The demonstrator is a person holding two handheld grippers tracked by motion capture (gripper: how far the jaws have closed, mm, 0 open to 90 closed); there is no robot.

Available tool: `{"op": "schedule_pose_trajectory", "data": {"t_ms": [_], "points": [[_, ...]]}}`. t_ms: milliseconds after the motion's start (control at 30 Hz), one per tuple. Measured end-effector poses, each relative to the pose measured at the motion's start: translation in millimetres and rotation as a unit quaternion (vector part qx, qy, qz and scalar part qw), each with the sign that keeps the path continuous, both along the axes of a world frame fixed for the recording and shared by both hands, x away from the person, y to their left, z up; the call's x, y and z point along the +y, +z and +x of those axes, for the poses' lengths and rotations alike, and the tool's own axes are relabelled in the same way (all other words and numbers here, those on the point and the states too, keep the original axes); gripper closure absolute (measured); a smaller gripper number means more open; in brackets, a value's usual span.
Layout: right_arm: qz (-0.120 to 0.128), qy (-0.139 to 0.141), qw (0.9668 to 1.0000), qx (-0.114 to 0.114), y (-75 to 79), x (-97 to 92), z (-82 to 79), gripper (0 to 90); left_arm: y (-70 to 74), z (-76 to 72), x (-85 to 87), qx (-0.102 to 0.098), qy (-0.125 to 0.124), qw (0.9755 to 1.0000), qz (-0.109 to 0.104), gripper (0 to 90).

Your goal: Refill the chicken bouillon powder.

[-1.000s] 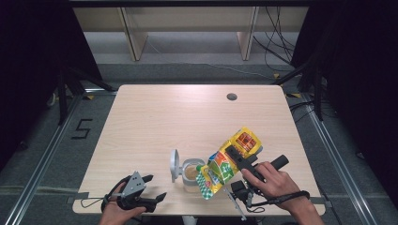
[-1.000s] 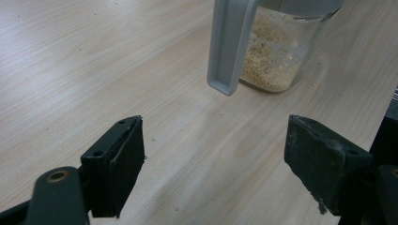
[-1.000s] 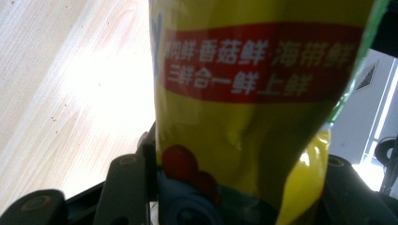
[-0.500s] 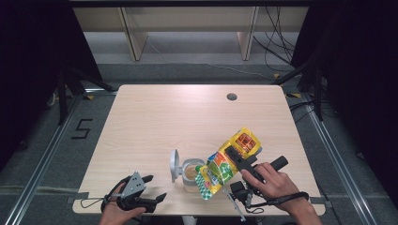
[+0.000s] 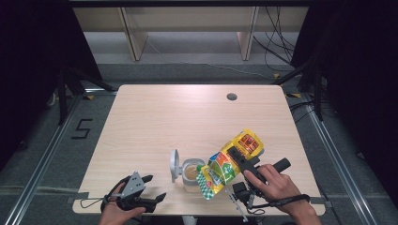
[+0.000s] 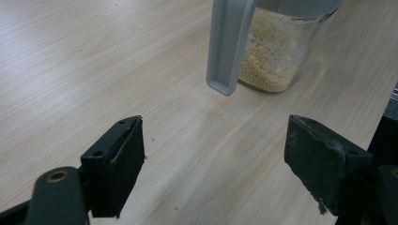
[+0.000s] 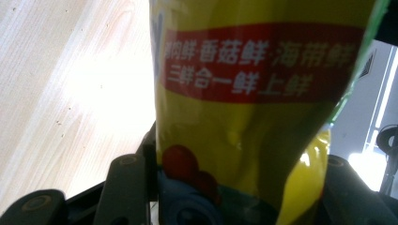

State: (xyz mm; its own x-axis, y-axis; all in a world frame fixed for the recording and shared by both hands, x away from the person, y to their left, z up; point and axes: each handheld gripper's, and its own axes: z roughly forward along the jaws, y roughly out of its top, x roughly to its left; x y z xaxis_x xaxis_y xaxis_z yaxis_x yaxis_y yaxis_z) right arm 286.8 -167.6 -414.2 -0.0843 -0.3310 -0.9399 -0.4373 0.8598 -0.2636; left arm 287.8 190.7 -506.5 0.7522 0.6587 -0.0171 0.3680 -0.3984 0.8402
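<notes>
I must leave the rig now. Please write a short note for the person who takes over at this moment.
Right gripper: shut on the yellow bag, which is tilted with its lower end over the glass jar.
Left gripper: open, holding nothing, resting at the near table edge, left of the jar.
Jar: near the front edge, its grey hinged lid flipped open to the left, pale granules already inside.
Done: lid opened, bag brought to the jar, part filled.
Left, probably: finish pouring, set the bag down, close the lid.

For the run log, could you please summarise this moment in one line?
right gripper: shut on seasoning pouch | pouch tilted over jar | left gripper: open
</notes>
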Motion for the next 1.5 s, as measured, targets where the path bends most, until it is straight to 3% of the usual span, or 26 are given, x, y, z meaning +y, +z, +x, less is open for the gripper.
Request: {"op": "schedule_pose_trajectory", "data": {"t_ms": [33, 67, 100, 200, 233, 267, 300, 400, 433, 467, 600, 667, 700, 733, 767, 967, 1100, 1167, 1500], "points": [[-0.002, -0.005, 1.0000, 0.003, 0.0, -0.4, -0.3, 51.7, 0.0, 0.0, 0.0, 0.000, 0.000, 1.0000, 0.000, 20.1], [-0.010, 0.007, 0.9999, -0.004, 1.5, 0.4, 1.2, 51.7, -0.3, 0.1, -0.1, 0.000, 0.000, 1.0000, 0.000, 20.1], [0.009, -0.004, 0.9999, 0.003, -2.1, -2.2, 0.7, 51.7, -0.2, 0.4, 0.5, 0.000, -0.002, 1.0000, 0.005, 20.1], [0.010, -0.001, 1.0000, 0.001, -2.6, -2.2, 0.4, 51.7, -0.6, 0.7, 0.2, 0.003, -0.004, 1.0000, 0.004, 20.1], [0.022, -0.009, 0.9997, 0.008, -4.7, -3.0, -0.5, 51.8, -0.9, 0.6, -0.1, 0.002, -0.002, 1.0000, 0.003, 20.1], [-0.010, 0.013, 0.9998, -0.006, -0.4, -1.6, 0.9, 51.8, -1.6, -0.4, -0.9, 0.012, 0.006, 0.9999, -0.001, 20.1], [0.011, -0.002, 0.9999, 0.003, -3.8, -2.4, -1.1, 51.8, -1.6, -0.4, -1.0, 0.012, 0.006, 0.9999, -0.001, 20.1], [0.016, 0.003, 0.9999, 0.000, -3.9, -2.7, -1.4, 51.8, -1.6, -0.6, -1.4, 0.012, 0.006, 0.9999, -0.002, 20.1], [0.027, -0.008, 0.9996, 0.005, -5.7, -3.8, -2.7, 51.8, -1.7, -0.6, -1.4, 0.012, 0.006, 0.9999, -0.002, 20.1], [0.014, 0.003, 0.9999, -0.001, -3.7, -2.4, -1.4, 51.9, -1.6, -0.4, -1.0, 0.012, 0.006, 0.9999, -0.001, 20.1], [0.024, -0.010, 0.9996, 0.007, -6.0, -3.2, -2.2, 51.8, -1.1, 0.0, -0.1, 0.011, 0.004, 0.9999, 0.000, 20.1], [0.001, -0.004, 1.0000, 0.002, -2.5, -2.0, -1.9, 51.9, -0.8, 0.0, 0.0, 0.010, 0.003, 0.9999, 0.001, 20.1], [0.005, -0.004, 1.0000, 0.004, -3.4, -1.7, -2.1, 51.9, -0.9, -0.2, -0.3, 0.011, 0.003, 0.9999, -0.001, 20.1], [-0.009, 0.012, 0.9999, -0.006, -1.3, -0.3, -0.7, 51.9, -0.9, 0.0, -0.2, 0.010, 0.003, 0.9999, 0.000, 20.1], [0.002, 0.000, 1.0000, 0.002, -3.2, -1.0, -2.0, 51.9, -1.0, -0.2, -0.5, 0.011, 0.003, 0.9999, -0.002, 20.1], [-0.015, -0.002, 0.9999, 0.004, -1.7, 1.9, -0.8, 51.9, -1.1, -0.2, -0.3, 0.012, 0.004, 0.9999, -0.003, 20.1], [-0.018, 0.001, 0.9998, 0.005, -1.4, 3.3, 0.0, 51.9, -0.9, 0.9, 0.0, -0.003, 0.001, 1.0000, 0.004, 20.1], [-0.017, 0.004, 0.9999, 0.002, -1.4, 3.6, 0.9, 51.9, -1.2, -0.6, -0.7, 0.010, 0.007, 0.9999, -0.004, 20.1], [-0.027, 0.000, 0.9996, 0.006, -0.7, 5.1, 2.4, 52.0, -1.3, -0.5, -0.8, 0.008, 0.010, 0.9999, -0.006, 20.1]]}}
